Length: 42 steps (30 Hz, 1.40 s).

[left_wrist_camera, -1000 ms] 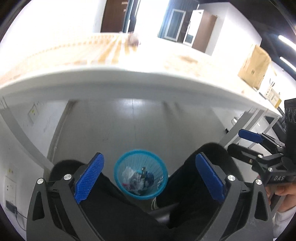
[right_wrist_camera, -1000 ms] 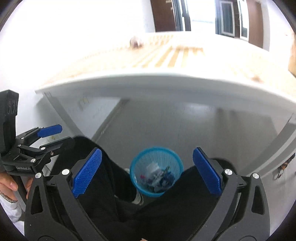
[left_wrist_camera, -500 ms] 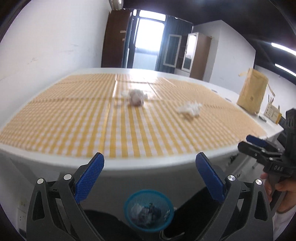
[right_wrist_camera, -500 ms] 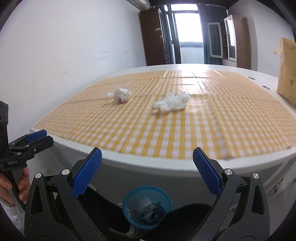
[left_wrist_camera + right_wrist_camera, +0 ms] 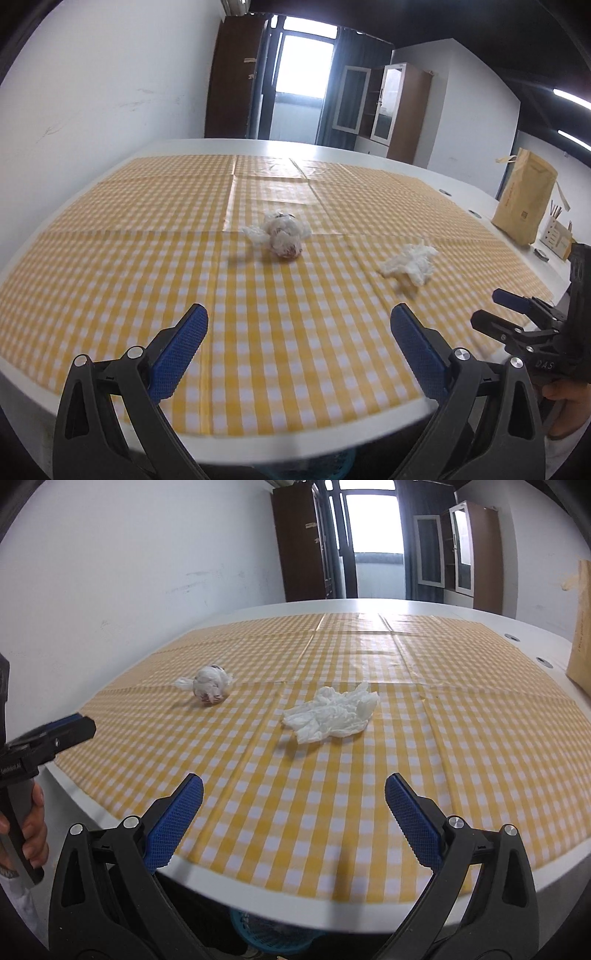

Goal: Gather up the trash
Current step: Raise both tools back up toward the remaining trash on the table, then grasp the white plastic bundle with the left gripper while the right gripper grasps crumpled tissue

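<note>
Two pieces of trash lie on a yellow checked tablecloth (image 5: 258, 332). A balled-up white wad with dark stains (image 5: 282, 236) sits mid-table; it also shows in the right wrist view (image 5: 209, 685). A loose crumpled white tissue (image 5: 410, 264) lies to its right, also in the right wrist view (image 5: 332, 714). My left gripper (image 5: 299, 328) is open and empty over the near table edge. My right gripper (image 5: 293, 795) is open and empty, also near the front edge. A blue mesh bin (image 5: 266, 936) peeks out under the table edge.
A brown paper bag (image 5: 524, 203) and a small box with pens (image 5: 557, 236) stand at the table's right end. Cabinets and a doorway (image 5: 303, 92) are behind the table. A white wall (image 5: 92, 92) runs along the left.
Both grippers rose from under the table, where they looked down at the blue bin, to above the tabletop. The trash pieces have come into view and closer.
</note>
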Each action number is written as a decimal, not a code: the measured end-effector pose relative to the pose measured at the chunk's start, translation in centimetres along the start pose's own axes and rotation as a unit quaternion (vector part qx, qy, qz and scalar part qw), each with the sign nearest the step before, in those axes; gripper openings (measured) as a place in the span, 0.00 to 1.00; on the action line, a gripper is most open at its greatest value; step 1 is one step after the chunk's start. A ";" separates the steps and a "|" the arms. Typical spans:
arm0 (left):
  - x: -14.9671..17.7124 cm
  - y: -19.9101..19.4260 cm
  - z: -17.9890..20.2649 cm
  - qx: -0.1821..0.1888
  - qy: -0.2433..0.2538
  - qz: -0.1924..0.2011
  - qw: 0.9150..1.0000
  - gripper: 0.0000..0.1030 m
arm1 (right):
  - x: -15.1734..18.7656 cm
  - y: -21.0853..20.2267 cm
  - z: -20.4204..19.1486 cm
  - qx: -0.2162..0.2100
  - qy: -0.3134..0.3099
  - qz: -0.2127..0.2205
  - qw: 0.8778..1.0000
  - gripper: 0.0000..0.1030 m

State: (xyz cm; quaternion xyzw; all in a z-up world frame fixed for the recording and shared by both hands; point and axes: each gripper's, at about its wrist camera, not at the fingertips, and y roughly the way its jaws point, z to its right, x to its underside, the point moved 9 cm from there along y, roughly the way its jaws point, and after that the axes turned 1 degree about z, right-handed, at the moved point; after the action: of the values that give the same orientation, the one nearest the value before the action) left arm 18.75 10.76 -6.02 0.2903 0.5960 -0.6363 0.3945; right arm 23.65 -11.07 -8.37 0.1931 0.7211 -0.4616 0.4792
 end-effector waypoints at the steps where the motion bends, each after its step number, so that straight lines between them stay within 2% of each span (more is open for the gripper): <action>1: -0.4 0.4 -0.2 -0.003 0.002 -0.002 1.000 0.94 | -0.2 0.7 0.1 0.001 -0.001 -0.003 1.000 0.91; 13: -4.1 9.8 -2.0 -0.049 0.026 -0.070 0.996 0.94 | -3.3 7.5 2.1 -0.003 0.023 -0.071 0.997 0.87; 15: -4.6 11.2 -2.1 -0.049 0.022 -0.080 0.995 0.94 | -3.7 8.7 2.7 0.012 0.029 -0.083 0.996 0.87; 19: -5.3 13.8 -2.4 -0.038 0.002 -0.107 0.994 0.94 | -3.9 10.7 3.3 0.027 0.028 -0.104 0.994 0.78; 21: -5.4 15.0 -2.3 -0.038 0.004 -0.116 0.993 0.94 | -3.6 11.7 3.3 0.023 0.034 -0.119 0.992 0.71; 23: -5.3 16.2 -2.2 -0.048 0.020 -0.131 0.990 0.94 | -3.2 12.4 3.5 0.024 0.037 -0.132 0.990 0.58; 25: -5.4 16.9 -1.9 -0.045 0.025 -0.134 0.990 0.93 | -3.2 12.6 3.5 0.029 0.031 -0.131 0.990 0.52; 27: -5.4 17.4 -1.5 -0.035 0.028 -0.139 0.989 0.88 | -3.2 12.7 3.5 0.033 0.026 -0.129 0.991 0.44; 30: -5.1 18.0 -1.1 -0.023 0.024 -0.147 0.989 0.66 | -3.1 12.8 3.3 0.029 0.024 -0.127 0.991 0.31; 32: -4.9 17.9 -0.6 -0.005 0.014 -0.149 0.989 0.48 | -2.9 12.7 3.0 0.009 0.033 -0.123 0.992 0.21; 35: -4.9 17.0 -0.3 -0.008 0.017 -0.130 0.991 0.44 | -2.5 12.2 2.8 -0.012 0.049 -0.116 0.992 0.16; 42: -4.1 12.7 0.5 0.020 -0.014 -0.092 0.995 0.43 | -2.3 9.5 1.7 -0.021 0.038 -0.088 0.995 0.16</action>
State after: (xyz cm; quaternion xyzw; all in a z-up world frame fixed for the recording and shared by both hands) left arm 31.70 11.23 -9.23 0.2332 0.6021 -0.6856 0.3363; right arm 32.45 -7.42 -11.18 0.1365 0.7622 -0.4793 0.4132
